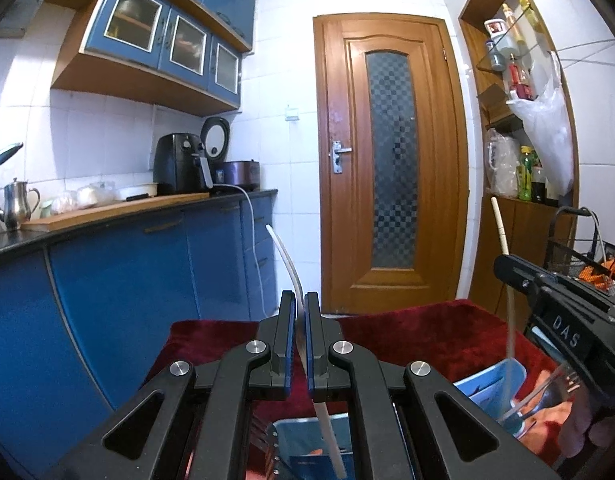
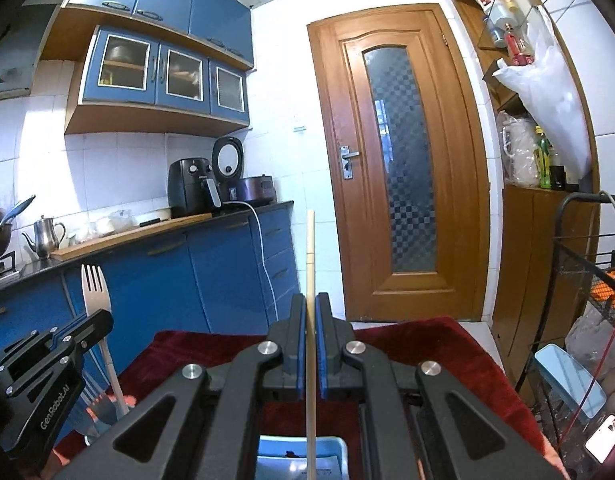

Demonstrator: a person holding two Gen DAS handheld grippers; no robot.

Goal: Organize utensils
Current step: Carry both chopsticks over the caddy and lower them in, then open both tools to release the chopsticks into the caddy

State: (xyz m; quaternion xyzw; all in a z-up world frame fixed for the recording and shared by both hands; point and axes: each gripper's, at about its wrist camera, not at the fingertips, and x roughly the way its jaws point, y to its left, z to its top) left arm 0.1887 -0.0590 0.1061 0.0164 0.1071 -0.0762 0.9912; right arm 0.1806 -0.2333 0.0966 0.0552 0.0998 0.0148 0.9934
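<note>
Deep red cloth (image 1: 427, 328) over the desk. Light blue holder (image 2: 301, 454) below the right tool (image 2: 311, 328) — black frame, blue pads. Pale wooden chopstick (image 2: 310, 264). White fork (image 2: 94, 292) at the left tool (image 1: 300, 320), also black with blue pads. Blue cabinets (image 1: 119, 280), black countertop (image 1: 155, 210). Brown door (image 1: 391, 164) — chequered glass pane. White wall tiles (image 1: 107, 132).
</note>
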